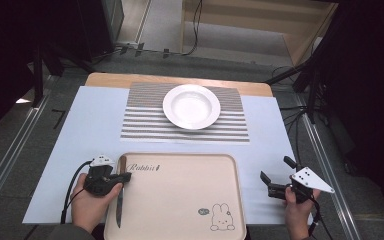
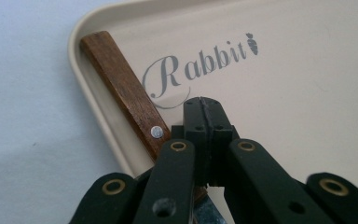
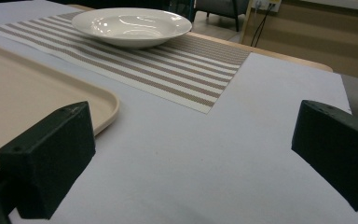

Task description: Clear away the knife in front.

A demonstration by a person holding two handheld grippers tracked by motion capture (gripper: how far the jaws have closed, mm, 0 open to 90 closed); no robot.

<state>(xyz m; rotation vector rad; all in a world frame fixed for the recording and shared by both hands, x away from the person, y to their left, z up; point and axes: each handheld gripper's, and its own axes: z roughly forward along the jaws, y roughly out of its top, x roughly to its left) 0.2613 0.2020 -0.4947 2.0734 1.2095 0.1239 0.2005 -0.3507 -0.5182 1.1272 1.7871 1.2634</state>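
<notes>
A knife with a brown wooden handle point(image 2: 119, 82) lies along the left rim inside a beige tray point(image 1: 180, 200) printed "Rabbit". Its blade point(image 1: 119, 206) points toward the near edge. My left gripper point(image 1: 126, 176) hovers over the knife where handle meets blade, held by a hand. In the left gripper view its jaws are pressed together just right of the handle, with nothing seen between them point(image 2: 207, 109). My right gripper point(image 1: 277, 169) is held over the bare cloth right of the tray, jaws wide apart and empty point(image 3: 191, 163).
A white deep plate point(image 1: 191, 106) rests on a striped placemat point(image 1: 145, 125) beyond the tray. A pale cloth point(image 1: 90, 130) covers the table. The tray bears a rabbit drawing point(image 1: 222, 217) at its near right. Dark stands and cables surround the table.
</notes>
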